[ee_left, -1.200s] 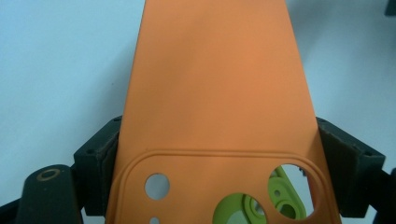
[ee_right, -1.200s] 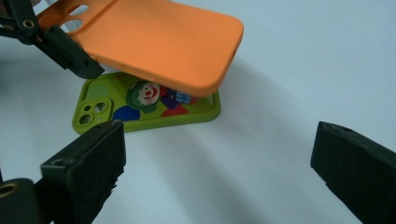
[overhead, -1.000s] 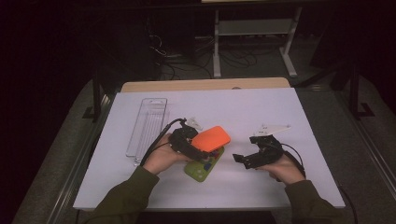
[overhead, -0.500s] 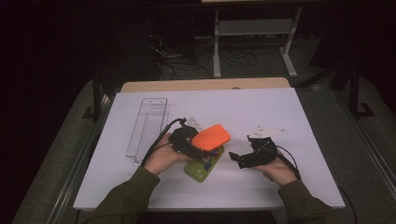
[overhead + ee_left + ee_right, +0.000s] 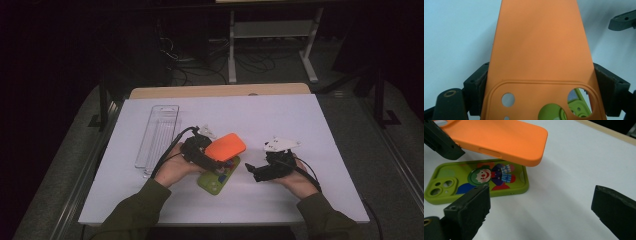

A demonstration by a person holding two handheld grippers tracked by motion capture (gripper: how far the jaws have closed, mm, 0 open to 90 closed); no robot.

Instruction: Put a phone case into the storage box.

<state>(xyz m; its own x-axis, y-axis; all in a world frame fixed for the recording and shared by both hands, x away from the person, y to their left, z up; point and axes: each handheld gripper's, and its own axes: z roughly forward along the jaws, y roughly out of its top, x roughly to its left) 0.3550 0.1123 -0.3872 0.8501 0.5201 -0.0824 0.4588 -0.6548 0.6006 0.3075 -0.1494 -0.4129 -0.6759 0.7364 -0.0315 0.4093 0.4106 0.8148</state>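
My left gripper (image 5: 212,157) is shut on an orange phone case (image 5: 226,146) and holds it tilted a little above the table. In the left gripper view the orange case (image 5: 539,50) runs up between both black jaws, gripped at its camera-cutout end. Under it, flat on the white table, lies a green phone case (image 5: 218,176) printed with a clown (image 5: 479,181). To their right, my right gripper (image 5: 252,171) points left at the cases. In its own view the right gripper (image 5: 541,215) stands open with bare table between its jaws.
A clear plastic tray (image 5: 157,134) lies lengthwise at the left of the white table top (image 5: 310,115). Beyond the far wooden edge (image 5: 220,91) the floor is dark, with cables and a desk frame (image 5: 272,30).
My right gripper has edged a little to the left, toward the two cases. The left gripper and the orange case have stayed in place.
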